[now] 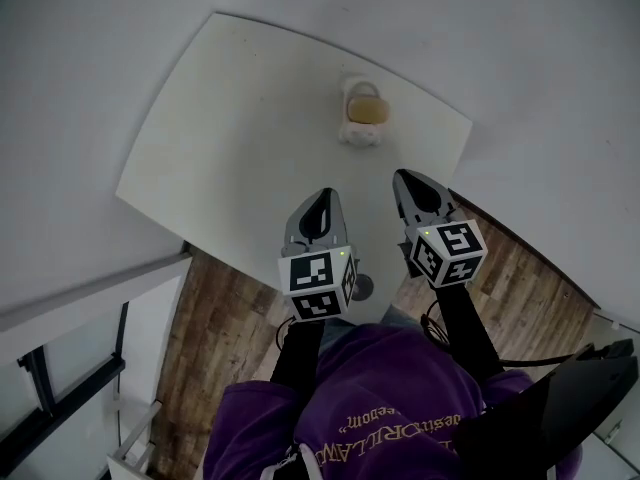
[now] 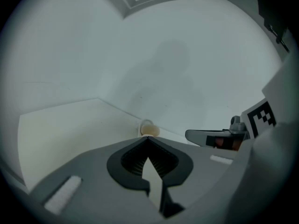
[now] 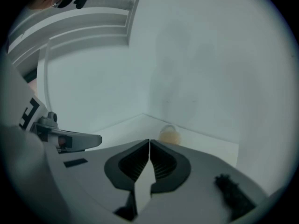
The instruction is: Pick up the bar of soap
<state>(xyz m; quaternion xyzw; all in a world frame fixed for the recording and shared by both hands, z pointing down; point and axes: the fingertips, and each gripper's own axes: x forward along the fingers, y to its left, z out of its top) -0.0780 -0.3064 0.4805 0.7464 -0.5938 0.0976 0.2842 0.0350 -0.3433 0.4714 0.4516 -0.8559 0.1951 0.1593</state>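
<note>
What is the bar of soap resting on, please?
The bar of soap sits in a small white holder on the white table. The holder's floor beneath the soap is covered.

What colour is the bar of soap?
Yellowish tan; the soap shows best in the head view.

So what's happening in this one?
A person in a purple sweatshirt holds two grippers over the near edge of a white table. Both the left gripper and the right gripper are shut and empty. The yellowish bar of soap sits untouched in its white dish at the table's far side.
</note>
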